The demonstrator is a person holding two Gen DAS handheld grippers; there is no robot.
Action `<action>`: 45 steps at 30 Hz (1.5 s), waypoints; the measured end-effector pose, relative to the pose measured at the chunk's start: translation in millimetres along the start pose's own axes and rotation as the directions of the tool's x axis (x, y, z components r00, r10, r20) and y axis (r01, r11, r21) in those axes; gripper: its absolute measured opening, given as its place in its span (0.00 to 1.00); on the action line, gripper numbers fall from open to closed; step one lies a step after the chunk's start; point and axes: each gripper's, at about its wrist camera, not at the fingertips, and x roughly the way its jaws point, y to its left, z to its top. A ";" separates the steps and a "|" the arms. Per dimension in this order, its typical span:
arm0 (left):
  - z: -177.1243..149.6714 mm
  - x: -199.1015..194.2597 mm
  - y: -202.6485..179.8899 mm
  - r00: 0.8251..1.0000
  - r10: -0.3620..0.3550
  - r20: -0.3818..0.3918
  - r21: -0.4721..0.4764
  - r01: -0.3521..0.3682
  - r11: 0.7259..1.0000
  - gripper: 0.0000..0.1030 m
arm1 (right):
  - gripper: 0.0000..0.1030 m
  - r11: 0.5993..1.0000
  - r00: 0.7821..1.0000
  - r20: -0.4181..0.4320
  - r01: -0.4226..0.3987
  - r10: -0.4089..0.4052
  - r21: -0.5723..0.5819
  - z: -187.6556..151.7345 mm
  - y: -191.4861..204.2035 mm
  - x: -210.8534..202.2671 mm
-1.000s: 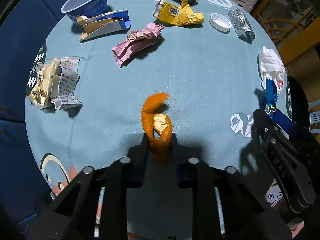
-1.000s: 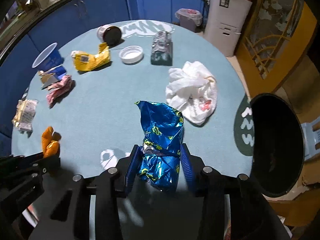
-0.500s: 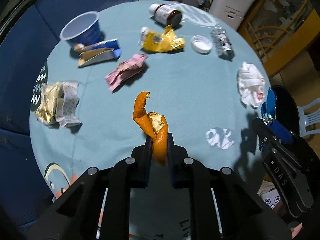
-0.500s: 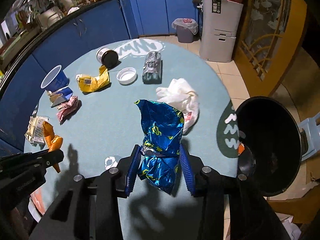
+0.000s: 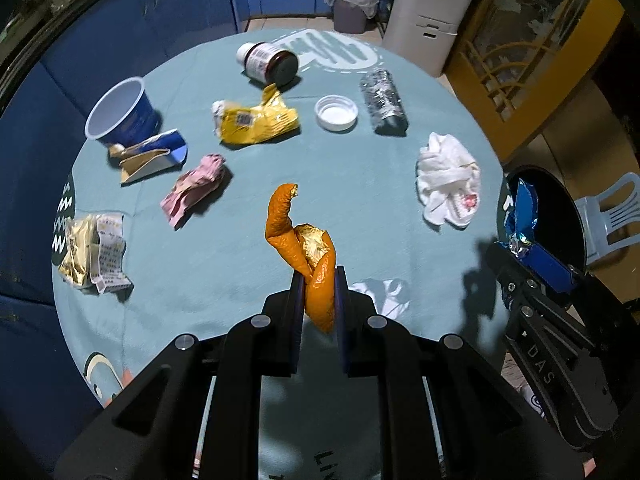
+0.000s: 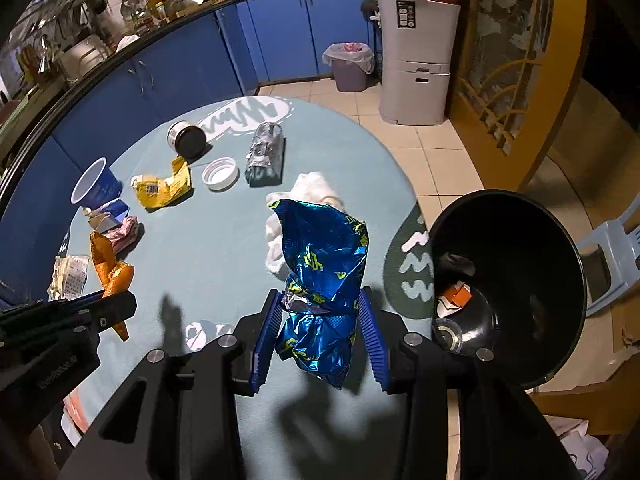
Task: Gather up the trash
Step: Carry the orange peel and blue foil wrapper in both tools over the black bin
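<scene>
My left gripper (image 5: 318, 280) is shut on an orange peel (image 5: 304, 248) and holds it high above the round blue table (image 5: 360, 184). The peel also shows in the right wrist view (image 6: 108, 268). My right gripper (image 6: 320, 312) is shut on a crumpled blue foil wrapper (image 6: 324, 272), also seen in the left wrist view (image 5: 522, 216), held near the table's right edge beside a black trash bin (image 6: 520, 280). The bin holds some trash at its bottom.
On the table lie a white plastic bag (image 5: 448, 176), a crushed bottle (image 5: 384, 102), a white lid (image 5: 335, 113), a brown jar (image 5: 268, 62), a yellow wrapper (image 5: 256, 122), a pink wrapper (image 5: 196, 188), a blue cup (image 5: 120, 114), a carton (image 5: 148, 158) and a gold packet (image 5: 94, 252).
Both grippers have risen well above the table with their loads. The right gripper with the blue wrapper has moved closer to the black bin.
</scene>
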 end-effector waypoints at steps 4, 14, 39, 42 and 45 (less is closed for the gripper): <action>3.8 -2.6 -12.3 1.000 0.005 0.018 0.023 -0.006 1.000 0.14 | 0.38 1.000 1.000 0.014 0.004 -0.004 0.016 2.4 -8.9 -2.5; 18.3 -2.3 -59.1 0.998 0.006 0.055 0.100 -0.011 0.995 0.14 | 0.38 0.997 0.999 0.030 0.017 -0.019 0.076 7.7 -42.5 -4.5; 38.8 11.1 -169.6 0.996 -0.029 0.079 0.268 0.007 0.963 0.14 | 0.38 0.969 0.996 0.048 0.068 -0.082 0.237 13.0 -136.4 -5.2; 40.9 11.2 -180.4 0.996 -0.035 0.084 0.280 0.010 0.960 0.14 | 0.38 0.965 0.995 0.047 0.072 -0.086 0.251 12.6 -144.4 -4.6; 43.7 11.4 -189.0 0.995 -0.040 0.088 0.287 0.014 0.958 0.14 | 0.38 0.962 0.995 0.045 0.076 -0.091 0.261 12.3 -152.0 -3.9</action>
